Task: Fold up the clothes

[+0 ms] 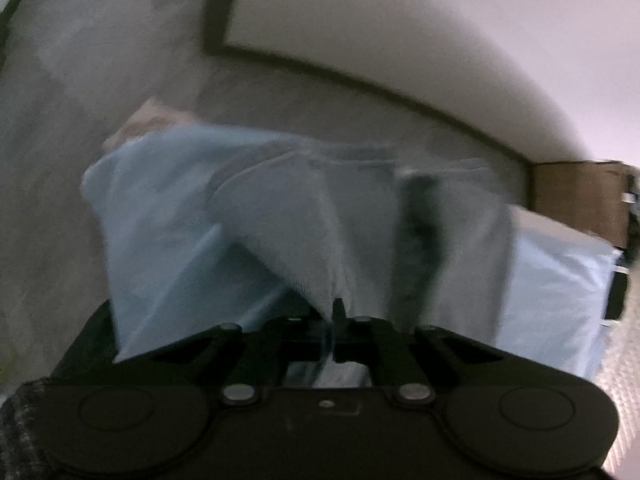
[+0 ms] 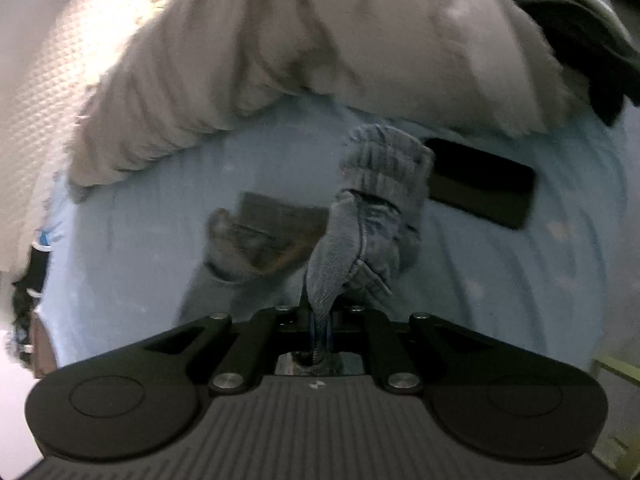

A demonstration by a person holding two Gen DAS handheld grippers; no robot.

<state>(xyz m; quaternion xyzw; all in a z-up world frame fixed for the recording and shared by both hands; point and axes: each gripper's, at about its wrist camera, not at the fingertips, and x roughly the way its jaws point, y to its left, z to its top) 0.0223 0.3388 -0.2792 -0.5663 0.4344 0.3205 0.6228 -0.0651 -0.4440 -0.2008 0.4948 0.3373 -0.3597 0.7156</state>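
Observation:
My left gripper (image 1: 335, 312) is shut on the edge of pale blue jeans (image 1: 280, 216), which hang down from it above the floor, blurred by motion. My right gripper (image 2: 318, 312) is shut on a bunched grey-blue denim edge (image 2: 360, 208) of the jeans and holds it above a light blue sheet (image 2: 520, 280). The rest of that denim hangs below and is partly hidden.
A beige fluffy garment (image 2: 320, 40) and dark clothes (image 2: 580, 40) lie on the sheet. A black phone-like slab (image 2: 480, 184) and a brown wallet-like item (image 2: 264, 236) lie there too. In the left view are grey floor (image 1: 60, 160), a white wall (image 1: 400, 20) and a cardboard box (image 1: 580, 200).

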